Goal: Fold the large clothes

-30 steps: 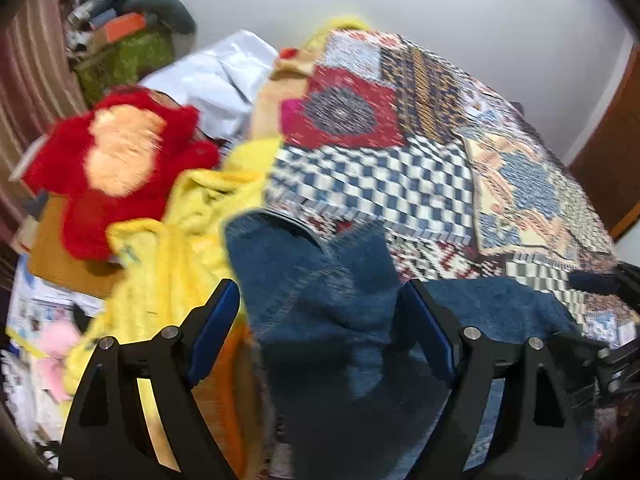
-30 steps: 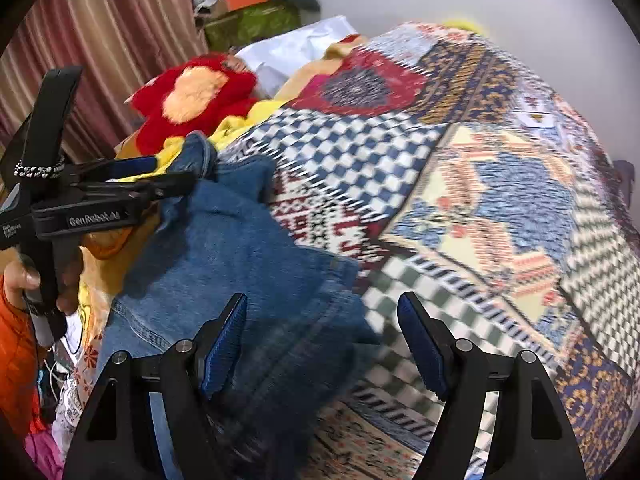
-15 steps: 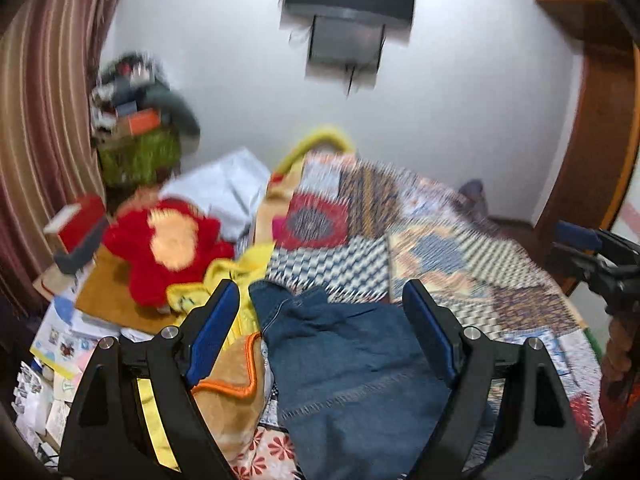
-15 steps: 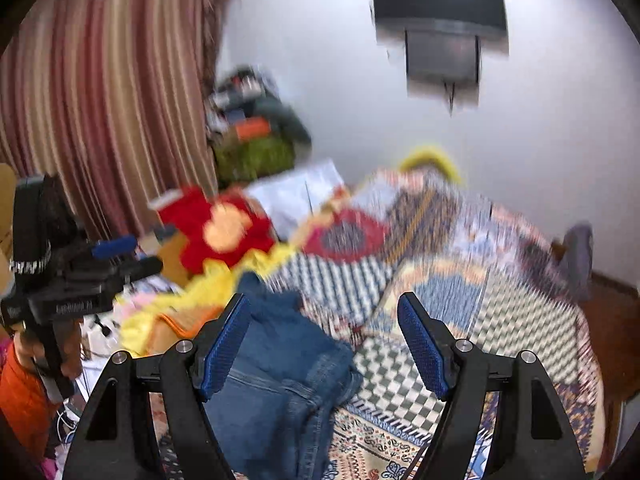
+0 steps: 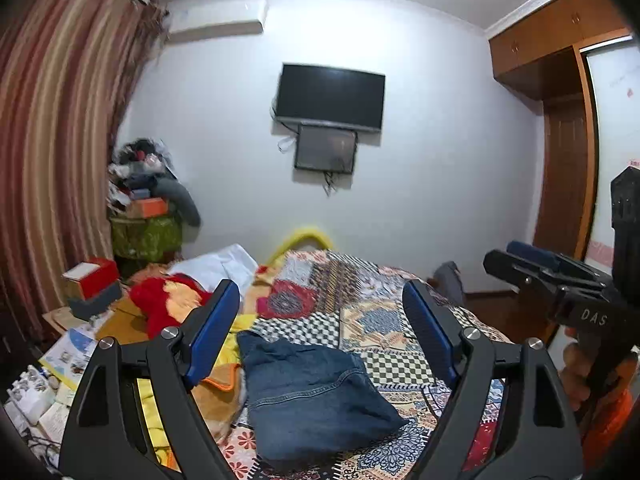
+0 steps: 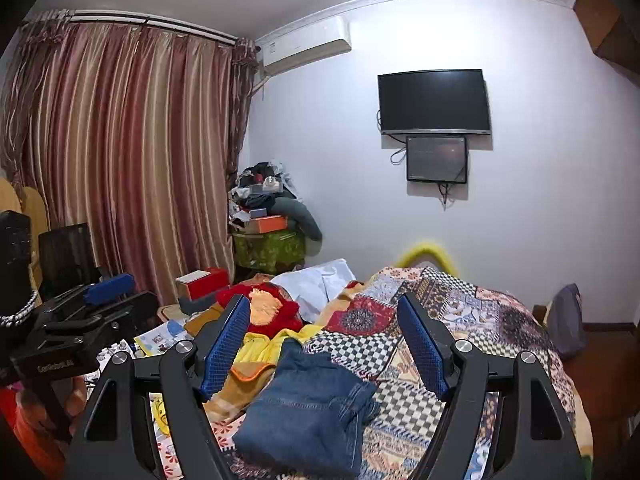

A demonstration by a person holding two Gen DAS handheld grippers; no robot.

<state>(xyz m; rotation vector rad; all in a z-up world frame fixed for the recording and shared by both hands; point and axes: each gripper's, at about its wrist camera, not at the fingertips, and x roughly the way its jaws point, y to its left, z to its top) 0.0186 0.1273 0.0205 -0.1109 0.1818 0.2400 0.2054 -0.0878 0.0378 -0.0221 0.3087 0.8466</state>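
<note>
The folded jeans lie low in the centre of the frame on the patchwork bedspread. The left gripper and right gripper both gape wide, holding nothing. Pick the next garment from the yellow pile at lower left, gripping one edge cleanly.

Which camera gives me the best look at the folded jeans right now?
The left wrist view: the jeans lie almost unobstructed between its open fingers on the patchwork blanket. The right wrist view shows the jeans too, but its left finger crowds their near edge.
</note>
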